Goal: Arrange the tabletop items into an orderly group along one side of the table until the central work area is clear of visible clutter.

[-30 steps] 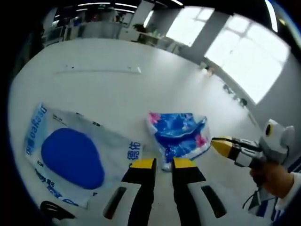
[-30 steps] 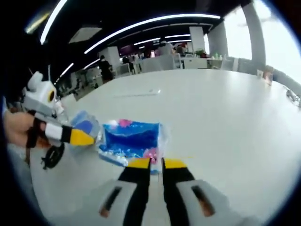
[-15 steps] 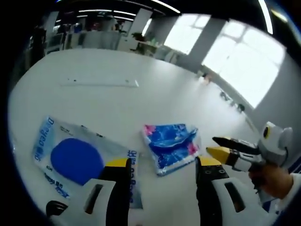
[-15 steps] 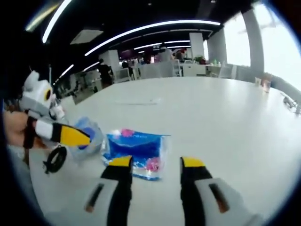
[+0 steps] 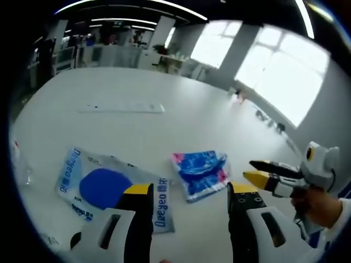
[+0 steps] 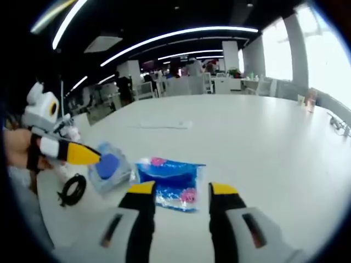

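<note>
1. Left gripper (image 5: 188, 190): its two yellow-tipped jaws stand wide apart with nothing between them. One second ago they were nearly together at the near edge of the blue patterned packet (image 5: 201, 173); they have since spread and drawn back from it.

2. Right gripper (image 6: 182, 189): jaws likewise spread and empty. A second ago they were almost closed just at the same packet (image 6: 174, 182); they have parted and pulled away.

3. Blue patterned packet: lies flat on the white table (image 5: 181, 118), free of both grippers, just ahead of their tips. Judged released.

4. Clear bag with a blue disc (image 5: 108, 188): lies flat just beside the packet on its left in the left gripper view. The two items sit close together, near the table edge closest to the person.

5. Black cable loop (image 6: 72, 189): rests on the table beyond the bag in the right gripper view, near the hand (image 6: 19, 148) holding the left gripper. A long pale strip (image 5: 122, 108) lies well apart, toward the table's middle.

6. Assessment: the packet appears placed, and the pair forms the start of a group. The strip in the central area is likely the next item to bring over; the task seems partly done.
</note>
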